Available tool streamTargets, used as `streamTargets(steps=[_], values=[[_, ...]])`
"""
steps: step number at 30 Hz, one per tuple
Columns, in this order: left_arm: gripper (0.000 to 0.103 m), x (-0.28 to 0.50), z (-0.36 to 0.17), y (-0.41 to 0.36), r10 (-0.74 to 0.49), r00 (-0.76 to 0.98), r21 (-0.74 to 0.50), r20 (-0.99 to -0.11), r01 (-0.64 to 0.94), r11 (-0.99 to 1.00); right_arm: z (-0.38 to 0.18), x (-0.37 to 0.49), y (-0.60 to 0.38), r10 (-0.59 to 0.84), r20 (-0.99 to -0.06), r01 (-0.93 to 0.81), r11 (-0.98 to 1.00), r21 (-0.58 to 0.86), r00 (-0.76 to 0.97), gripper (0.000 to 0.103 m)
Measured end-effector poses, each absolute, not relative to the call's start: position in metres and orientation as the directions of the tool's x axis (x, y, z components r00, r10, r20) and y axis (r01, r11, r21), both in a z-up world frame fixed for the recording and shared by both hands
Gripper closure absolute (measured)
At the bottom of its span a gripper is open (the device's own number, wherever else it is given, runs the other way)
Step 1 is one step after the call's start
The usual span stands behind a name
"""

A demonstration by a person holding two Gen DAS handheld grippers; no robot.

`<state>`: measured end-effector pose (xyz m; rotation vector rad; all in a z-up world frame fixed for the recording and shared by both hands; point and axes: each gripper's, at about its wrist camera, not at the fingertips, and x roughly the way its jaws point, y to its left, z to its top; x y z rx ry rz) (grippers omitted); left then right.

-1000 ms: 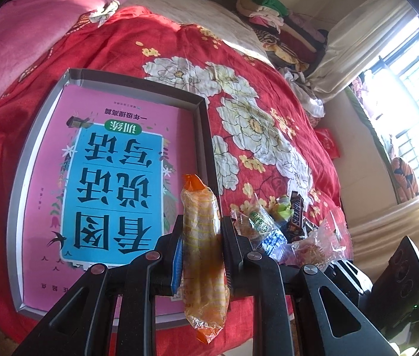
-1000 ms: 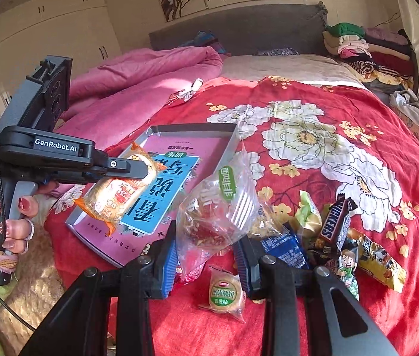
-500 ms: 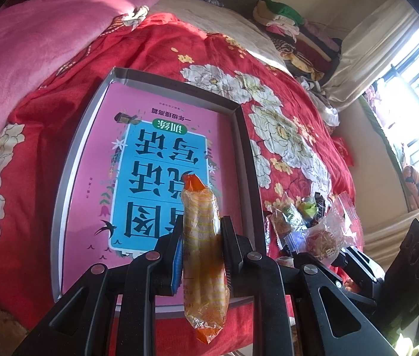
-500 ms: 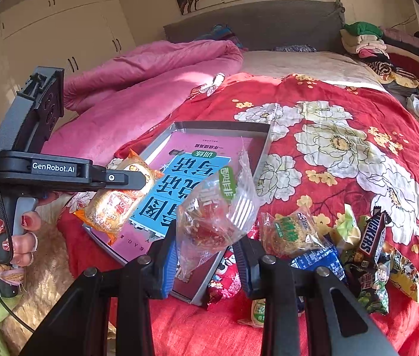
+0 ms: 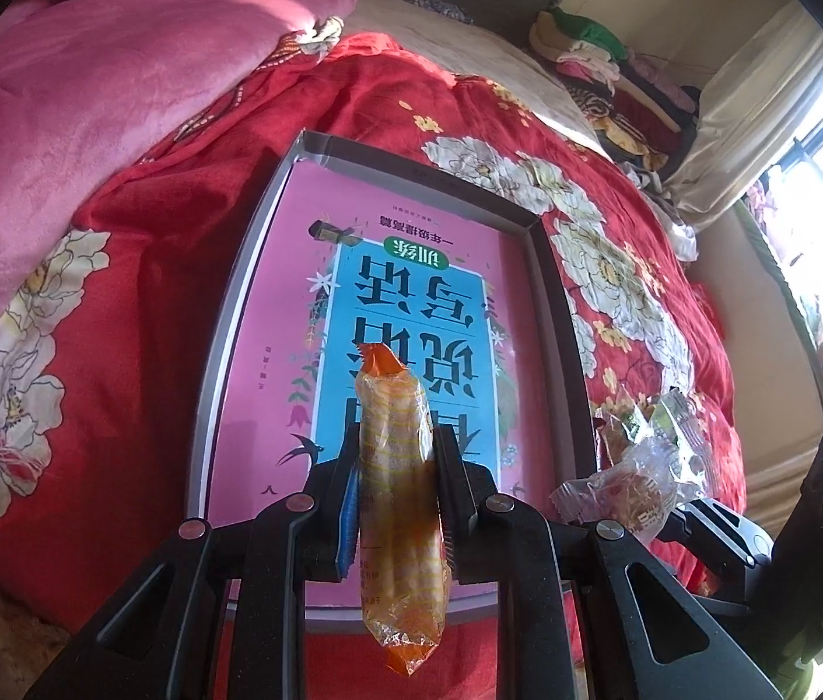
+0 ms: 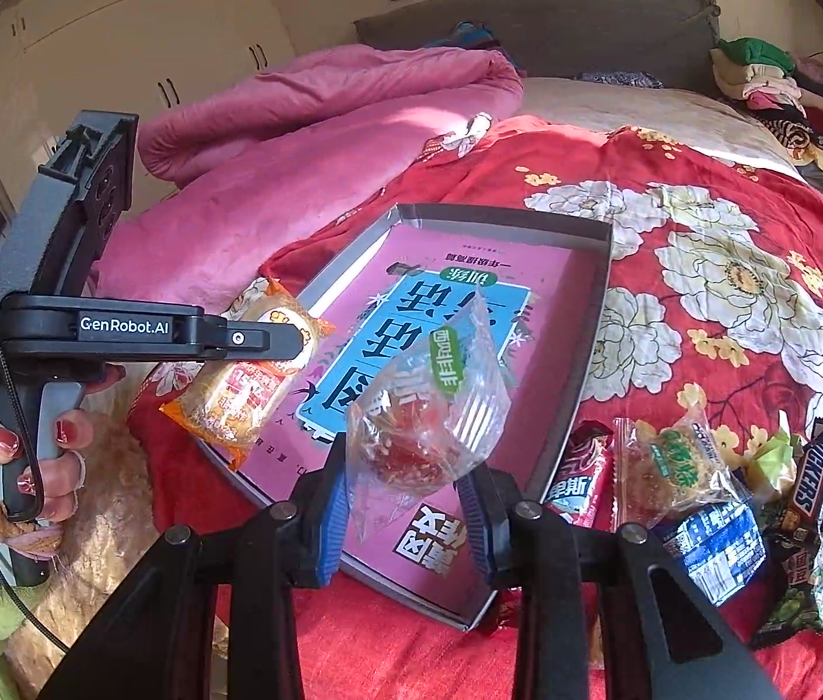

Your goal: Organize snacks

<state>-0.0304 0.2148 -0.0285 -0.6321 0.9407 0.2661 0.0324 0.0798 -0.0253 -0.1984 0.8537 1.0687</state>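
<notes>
Two snacks in the air: one in each gripper, both above the grey tray (image 6: pixel 595 315).
Left gripper (image 5: pixel 395 466): clamped on a long orange-yellow packet (image 5: pixel 396 484), which hangs over the near end of the tray.
Right gripper (image 6: pixel 405 490): closed on a clear crinkly bag with red filling (image 6: pixel 423 426), over the near right part of the tray.
Tray: lies on the red flowered blanket (image 6: pixel 732 268); inside it I see only a pink and blue book cover (image 5: pixel 411 315), no snack yet.
Step in hand: I judge it is the carrying of both snacks to the tray, before the release.
Next move: probably lower each packet close to the tray floor and part the jaws, with the two packets side by side so they do not overlap.
Other snacks: a loose pile (image 6: pixel 720 490) lies on the blanket just beside the right edge of the tray, with a Snickers bar (image 6: pixel 813 472) among them.
In the way: nothing blocks the tray floor; only the raised rim is near the hanging packet ends.
Further off: a pink quilt (image 5: pixel 119 87) behind the left side of the tray, folded clothes (image 6: pixel 773 76) well apart from it.
</notes>
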Motion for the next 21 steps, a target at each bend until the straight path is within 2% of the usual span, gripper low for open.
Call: streamTargets(steps=[21], values=[[0.080,-0.025,-0.062,0.222,-0.058,0.496,-0.344,-0.866,-0.508,0.790,-0.058,0.035,0.092,0.630,-0.765,-0.816,0.509,0.274,0.136,0.068]])
